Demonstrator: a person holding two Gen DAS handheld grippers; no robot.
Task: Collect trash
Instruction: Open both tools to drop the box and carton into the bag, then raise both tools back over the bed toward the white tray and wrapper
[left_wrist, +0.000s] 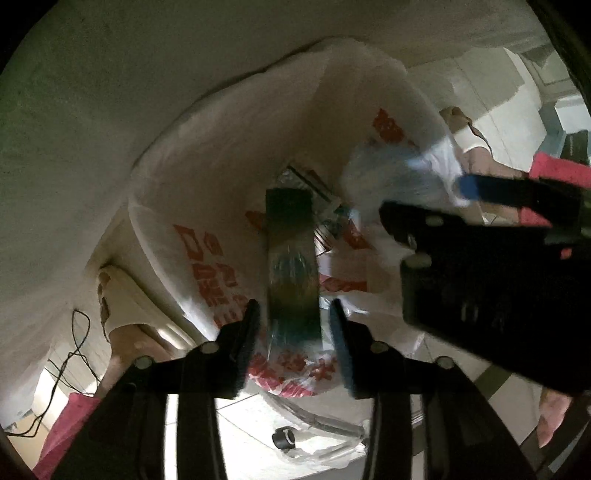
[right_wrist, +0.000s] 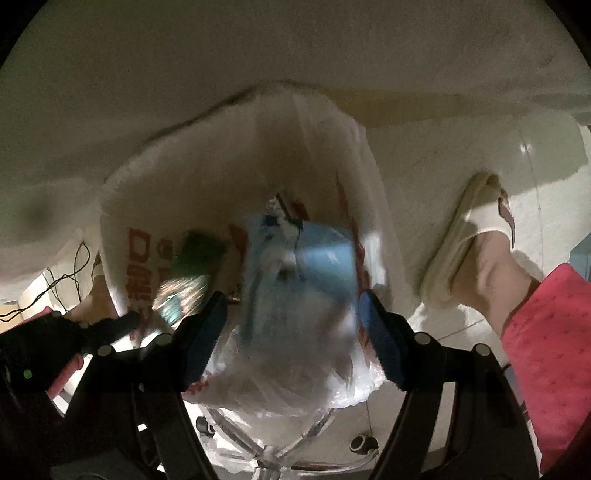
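At the far left, our left gripper (left_wrist: 293, 349) hangs over the mouth of the white trash bag (left_wrist: 207, 192) with red print, its jaws spread, and a dark green wrapper (left_wrist: 293, 273) sits blurred between them; whether the pads touch it we cannot tell, and it looks to us as if it is dropping in. Further right, our right gripper (right_wrist: 291, 345) is also spread wide around a bundle of clear and blue plastic (right_wrist: 299, 280), blurred too, over the same bag, contact unclear. Inside the bag some foil-like scraps (left_wrist: 306, 177) already lie at the bottom. We judge these two pieces nearly delivered; anything left elsewhere is out of view. At the right edge stands a foot in a cream slipper (right_wrist: 461, 243).
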